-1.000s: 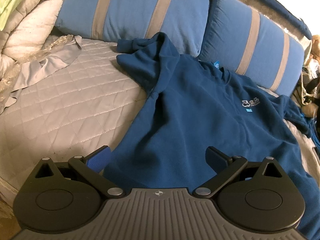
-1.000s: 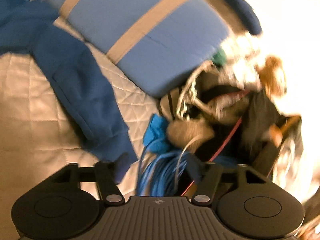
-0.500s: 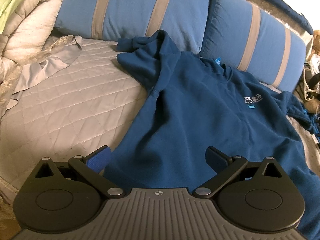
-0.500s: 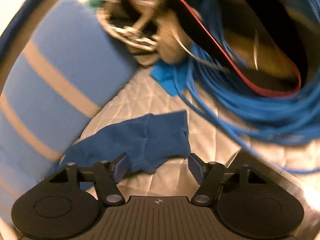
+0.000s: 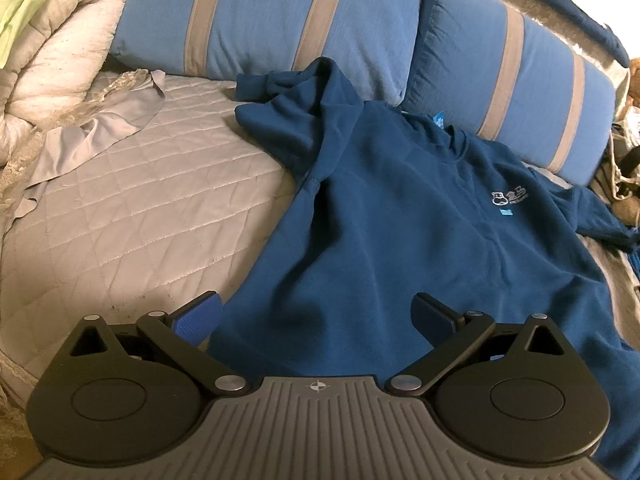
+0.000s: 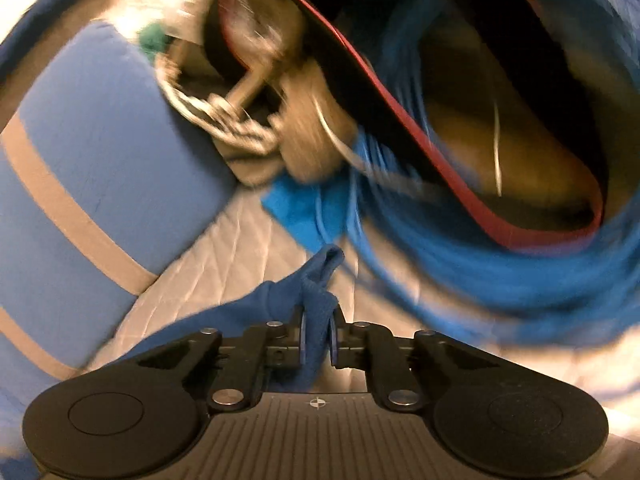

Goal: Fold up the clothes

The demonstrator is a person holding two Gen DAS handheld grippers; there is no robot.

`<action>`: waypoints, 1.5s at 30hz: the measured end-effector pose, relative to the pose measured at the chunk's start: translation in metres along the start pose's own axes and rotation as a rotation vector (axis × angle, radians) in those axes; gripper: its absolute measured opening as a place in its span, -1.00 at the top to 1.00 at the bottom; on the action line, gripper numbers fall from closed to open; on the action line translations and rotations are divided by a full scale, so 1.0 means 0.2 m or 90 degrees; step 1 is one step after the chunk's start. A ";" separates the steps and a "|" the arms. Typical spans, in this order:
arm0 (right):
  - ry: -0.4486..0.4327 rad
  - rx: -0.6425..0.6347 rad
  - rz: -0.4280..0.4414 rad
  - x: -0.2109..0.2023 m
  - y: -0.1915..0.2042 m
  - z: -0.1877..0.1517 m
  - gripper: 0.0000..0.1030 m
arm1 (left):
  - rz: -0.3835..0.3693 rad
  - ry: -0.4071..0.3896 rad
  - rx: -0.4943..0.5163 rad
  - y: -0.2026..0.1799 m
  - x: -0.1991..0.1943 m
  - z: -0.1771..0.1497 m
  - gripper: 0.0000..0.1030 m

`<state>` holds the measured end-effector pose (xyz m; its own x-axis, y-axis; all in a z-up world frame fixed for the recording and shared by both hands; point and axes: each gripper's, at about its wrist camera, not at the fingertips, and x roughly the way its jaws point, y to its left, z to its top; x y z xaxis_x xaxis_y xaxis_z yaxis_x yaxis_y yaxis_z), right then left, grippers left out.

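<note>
A dark blue sweatshirt [image 5: 400,220] with a small white chest logo lies spread face up on the grey quilted bed [image 5: 120,216]. One sleeve is bunched up against the pillows. My left gripper [image 5: 316,316] hovers open over the sweatshirt's lower hem, with nothing between its fingers. In the right wrist view my right gripper [image 6: 317,344] is shut on the cuff of the other sleeve [image 6: 316,280], whose cloth bulges out past the pads. That view is blurred by motion.
Two blue pillows with grey stripes [image 5: 272,20] [image 5: 516,80] stand along the back of the bed. A rolled white duvet [image 5: 48,72] and a grey cloth [image 5: 100,132] lie at the left. Blue cable coils [image 6: 460,272] and a pile of bags crowd the right edge.
The right gripper rolled over sideways, came down on the sleeve cuff and shut on it. The left gripper stayed still and open over the hem.
</note>
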<state>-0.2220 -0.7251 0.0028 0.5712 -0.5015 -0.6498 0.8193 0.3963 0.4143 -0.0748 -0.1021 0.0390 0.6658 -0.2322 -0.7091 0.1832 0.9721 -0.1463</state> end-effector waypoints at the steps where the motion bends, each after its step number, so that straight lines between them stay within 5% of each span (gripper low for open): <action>1: -0.018 -0.035 -0.013 -0.04 0.02 0.03 0.76 | -0.001 0.000 -0.001 0.00 0.00 0.00 -0.99; 8: -0.099 -0.161 -0.072 -0.33 -0.06 0.28 0.77 | -0.007 -0.002 -0.004 0.01 0.00 0.00 -0.99; 13: -0.130 -0.151 -0.107 -0.49 -0.23 0.43 0.78 | -0.012 -0.007 -0.009 0.02 0.00 -0.01 -0.99; 21: -0.141 -0.121 -0.158 -0.61 -0.48 0.43 0.78 | -0.021 -0.014 -0.014 0.03 -0.01 -0.01 -0.99; 26: -0.145 -0.176 -0.220 -0.58 -0.45 0.36 0.73 | -0.025 -0.018 -0.018 0.04 -0.02 -0.01 -0.99; 27: -0.146 -0.187 -0.234 -0.57 -0.43 0.35 0.59 | -0.025 -0.019 -0.019 0.04 -0.02 -0.01 -0.99; 29: -0.168 -0.204 -0.276 -0.58 -0.39 0.32 -0.17 | -0.027 -0.021 -0.024 0.04 -0.02 -0.01 -0.99; 30: -0.183 -0.213 -0.288 -0.59 -0.35 0.31 -0.38 | -0.028 -0.022 -0.026 0.04 -0.02 -0.01 -0.99; 32: -0.205 -0.240 -0.267 -0.63 -0.27 0.26 -0.76 | -0.030 -0.023 -0.028 0.05 -0.02 -0.01 -0.99; 38: -0.187 -0.359 -0.109 -0.68 0.06 0.07 -0.82 | -0.033 -0.025 -0.029 0.06 -0.03 -0.02 -0.99; 45: -0.114 -0.464 0.045 -0.49 0.43 -0.20 -0.79 | -0.037 -0.028 -0.035 0.06 -0.03 -0.02 -0.99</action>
<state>-0.2099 -0.6104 0.0761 0.6718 -0.5482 -0.4982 0.5748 0.8100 -0.1161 -0.0799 -0.0882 0.0385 0.6869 -0.2878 -0.6674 0.1831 0.9572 -0.2243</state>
